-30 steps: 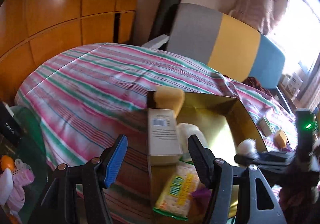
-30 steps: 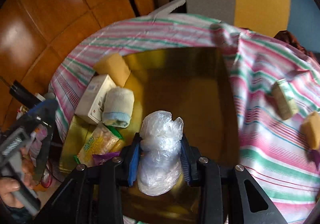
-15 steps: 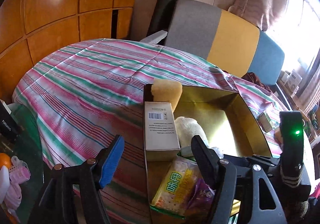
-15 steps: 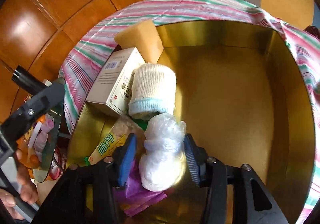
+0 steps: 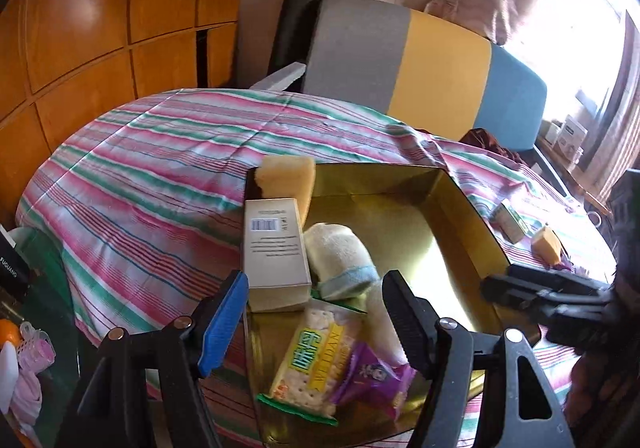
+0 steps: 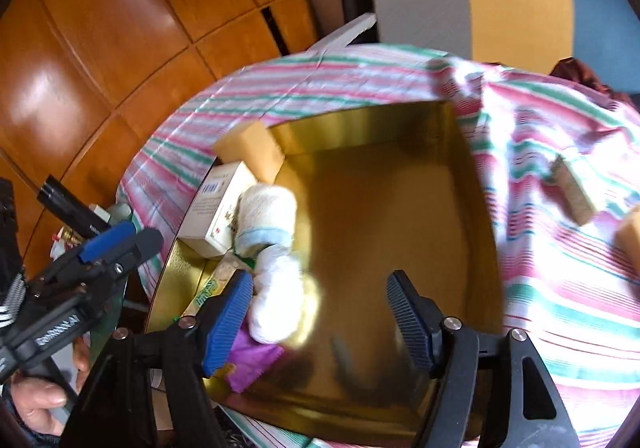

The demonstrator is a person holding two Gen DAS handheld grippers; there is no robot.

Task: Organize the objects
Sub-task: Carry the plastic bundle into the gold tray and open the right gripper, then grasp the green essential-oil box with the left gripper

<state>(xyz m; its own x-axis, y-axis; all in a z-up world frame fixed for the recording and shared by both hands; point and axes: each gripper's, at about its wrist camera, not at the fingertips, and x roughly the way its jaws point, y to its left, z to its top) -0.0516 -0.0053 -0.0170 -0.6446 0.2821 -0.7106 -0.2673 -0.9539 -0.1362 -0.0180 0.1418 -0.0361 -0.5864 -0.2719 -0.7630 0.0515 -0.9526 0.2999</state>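
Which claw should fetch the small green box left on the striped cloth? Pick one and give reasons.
Right. The right claw has just been opening and stands empty, the plastic bundle released, and the green box lies on its side of the gold tray. The left claw hovers over the tray's far side.

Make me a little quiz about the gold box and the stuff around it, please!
1. True or false: the right tool squeezes the plastic bag.
2. Which touches the white carton in the gold box? A sponge, B purple packet.
3. How many things lie on the striped cloth outside the box, at the right?

Key: 1 false, its jaws have just been opening; 2 A; 3 two.
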